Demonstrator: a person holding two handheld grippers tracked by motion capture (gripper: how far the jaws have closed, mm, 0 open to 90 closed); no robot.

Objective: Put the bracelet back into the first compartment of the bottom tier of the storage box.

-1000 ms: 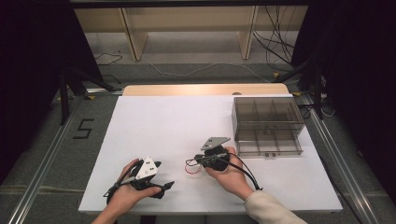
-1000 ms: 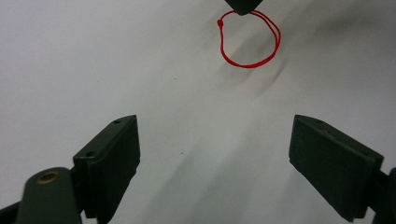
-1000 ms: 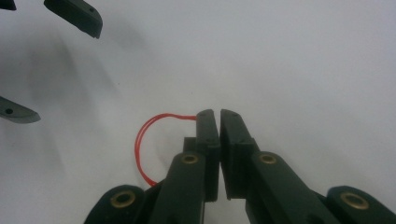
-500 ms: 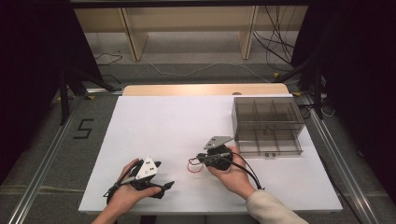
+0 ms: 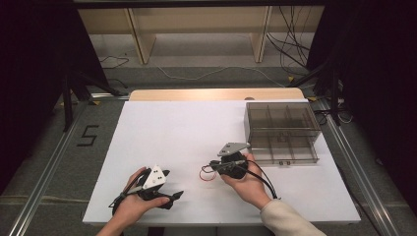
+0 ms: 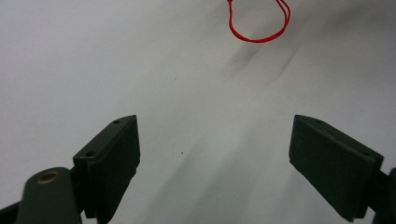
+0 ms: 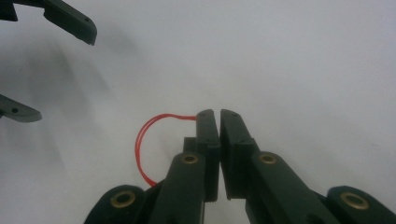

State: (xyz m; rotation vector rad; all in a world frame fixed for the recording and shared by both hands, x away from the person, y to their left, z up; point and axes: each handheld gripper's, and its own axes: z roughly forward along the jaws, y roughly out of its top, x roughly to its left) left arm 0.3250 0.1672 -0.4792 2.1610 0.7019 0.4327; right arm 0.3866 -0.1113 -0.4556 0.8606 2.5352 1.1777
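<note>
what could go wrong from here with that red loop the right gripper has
1. The right gripper pinches only a thin bit of the red loop at its jaw tips; most of it hangs free, so it may slip out when moved.
2. The clear compartment box sits close beside the right hand; a swing toward it could bump it.
3. The left gripper, jaws wide apart, could miss so fine a cord.

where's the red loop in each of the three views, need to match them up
High view: the red loop lies on the white table just left of the right gripper, near bottom centre.
Left gripper view: top edge, right of centre, beyond the open jaws.
Right gripper view: left of the shut jaws, curving out from between them.
Shared landmark: the white table surface.
</note>
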